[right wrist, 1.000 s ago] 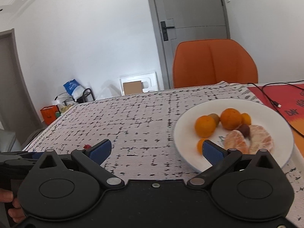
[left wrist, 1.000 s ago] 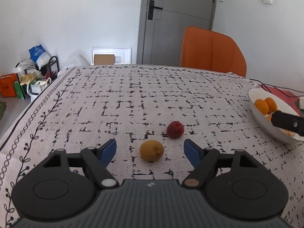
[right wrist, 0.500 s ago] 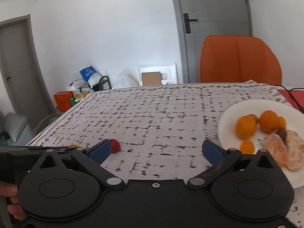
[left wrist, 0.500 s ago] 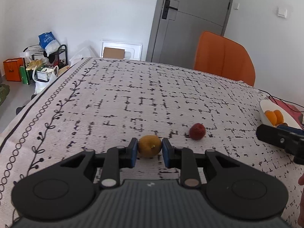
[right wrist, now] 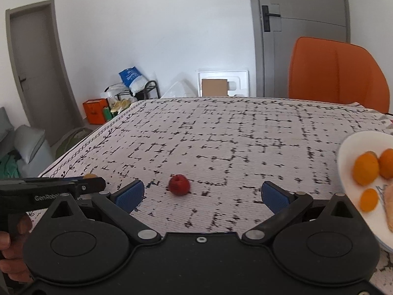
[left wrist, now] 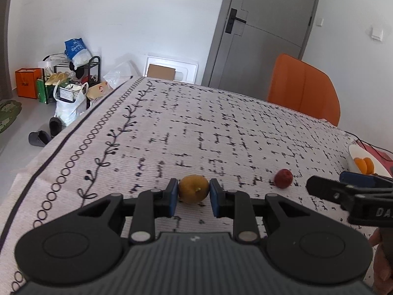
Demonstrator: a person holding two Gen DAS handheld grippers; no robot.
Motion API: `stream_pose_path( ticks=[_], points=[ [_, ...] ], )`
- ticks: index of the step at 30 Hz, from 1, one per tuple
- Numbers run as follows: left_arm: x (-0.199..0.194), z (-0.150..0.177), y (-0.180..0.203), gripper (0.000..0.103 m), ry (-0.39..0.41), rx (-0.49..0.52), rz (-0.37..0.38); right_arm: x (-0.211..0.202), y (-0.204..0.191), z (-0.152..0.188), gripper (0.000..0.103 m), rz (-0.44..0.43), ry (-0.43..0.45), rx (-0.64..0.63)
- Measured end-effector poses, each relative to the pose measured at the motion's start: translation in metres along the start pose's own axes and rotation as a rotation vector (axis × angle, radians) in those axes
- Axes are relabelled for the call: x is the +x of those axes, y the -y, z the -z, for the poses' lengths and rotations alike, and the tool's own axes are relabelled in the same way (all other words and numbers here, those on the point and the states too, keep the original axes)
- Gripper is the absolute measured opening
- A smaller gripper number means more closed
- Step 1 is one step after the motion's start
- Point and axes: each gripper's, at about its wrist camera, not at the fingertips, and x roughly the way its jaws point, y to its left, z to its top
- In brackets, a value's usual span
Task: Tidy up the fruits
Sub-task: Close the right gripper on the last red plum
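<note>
While left gripper [left wrist: 193,194] clamps yellow fruit [left wrist: 193,188], red fruit [right wrist: 179,184] near; plate [right wrist: 343,152] rightward

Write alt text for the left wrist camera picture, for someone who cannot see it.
The left gripper is shut on a yellow fruit on a patterned tablecloth. A small red fruit lies to its right, near the right gripper and a white plate of orange fruits.

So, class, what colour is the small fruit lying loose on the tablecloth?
Dark red, clearest in the right wrist view.
</note>
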Motion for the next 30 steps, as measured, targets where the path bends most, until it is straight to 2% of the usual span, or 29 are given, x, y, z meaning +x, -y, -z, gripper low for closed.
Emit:
stream_pose_path(
  ticks=[1,3,14,15,17,18,19,22,25,30],
  points=[
    [-0.001,-0.001,-0.003,0.026,0.003,-0.004,-0.003,0.003,-0.002,-0.001,0.091,0.001,-0.010,-0.008],
    [-0.001,-0.001,-0.008,0.026,0.015,-0.009,-0.010,0.011,-0.005,-0.003,0.082,0.007,-0.034,-0.007],
    [-0.007,-0.007,-0.030,0.026,0.042,-0.026,-0.033,0.032,-0.021,-0.008,0.080,0.015,-0.050,-0.020],
    [-0.007,-0.007,-0.031,0.026,0.042,-0.027,-0.035,0.034,-0.023,-0.009,0.078,0.014,-0.051,-0.023],
    [-0.006,-0.007,-0.032,0.026,0.038,-0.032,-0.038,0.040,-0.024,-0.007,0.052,0.008,-0.071,-0.036],
    [-0.005,-0.007,-0.032,0.026,0.035,-0.034,-0.038,0.044,-0.025,-0.007,0.031,0.008,-0.098,-0.039],
    [-0.005,-0.007,-0.032,0.026,0.034,-0.034,-0.037,0.042,-0.029,-0.006,0.023,0.039,-0.083,-0.068],
    [-0.005,-0.007,-0.027,0.026,0.028,-0.025,-0.032,0.033,-0.031,-0.007,0.022,-0.011,-0.083,-0.079],
    [-0.004,-0.006,-0.020,0.026,0.022,-0.009,-0.027,0.021,-0.030,-0.006,0.022,0.020,-0.050,-0.090],
    [-0.005,-0.006,-0.005,0.026,0.024,0.024,-0.007,0.006,-0.017,-0.002,0.022,0.024,-0.033,-0.048]
  ],
)
